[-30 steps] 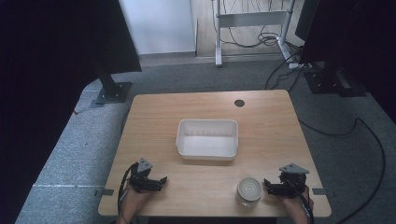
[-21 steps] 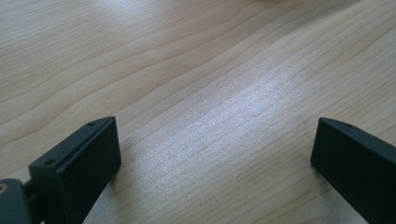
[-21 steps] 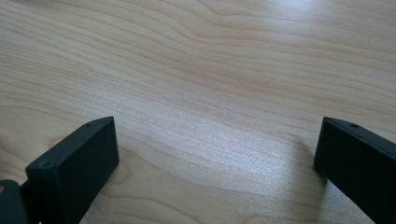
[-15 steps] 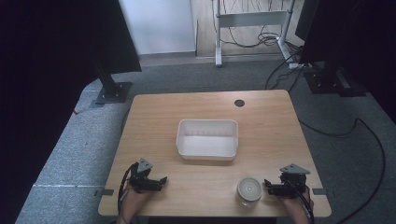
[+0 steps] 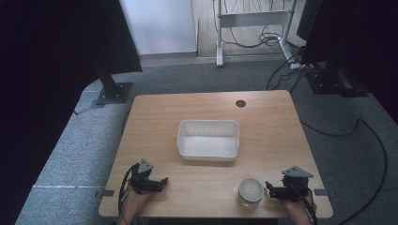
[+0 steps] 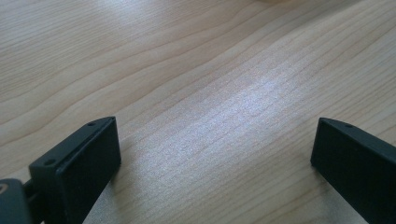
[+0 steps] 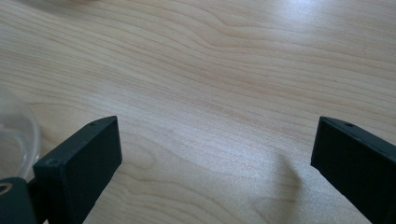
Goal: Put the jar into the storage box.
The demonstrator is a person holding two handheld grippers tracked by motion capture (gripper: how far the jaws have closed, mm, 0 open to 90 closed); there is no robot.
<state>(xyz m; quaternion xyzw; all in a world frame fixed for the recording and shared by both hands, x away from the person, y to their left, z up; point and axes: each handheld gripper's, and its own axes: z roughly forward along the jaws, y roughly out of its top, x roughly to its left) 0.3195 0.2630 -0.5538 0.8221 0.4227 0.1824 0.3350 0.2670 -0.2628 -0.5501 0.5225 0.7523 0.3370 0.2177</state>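
A white rectangular tub (image 5: 208, 139) stands in the middle of the wooden table (image 5: 272, 126). A small clear round cup (image 5: 250, 191) sits near the front edge at the right; its rim (image 7: 16, 135) shows at the left of the right gripper view. My right gripper (image 5: 270, 189) rests on the table just right of the cup, open, its jaws wide apart (image 7: 217, 154) over bare wood. My left gripper (image 5: 162, 183) lies at the front left, also open, with nothing between its jaws (image 6: 215, 154).
A dark round grommet hole (image 5: 241, 103) sits near the table's far edge. Dark screens on stands flank the table at back left (image 5: 110, 70) and back right (image 5: 328, 56). Cables (image 5: 356, 131) trail across the grey carpet at the right.
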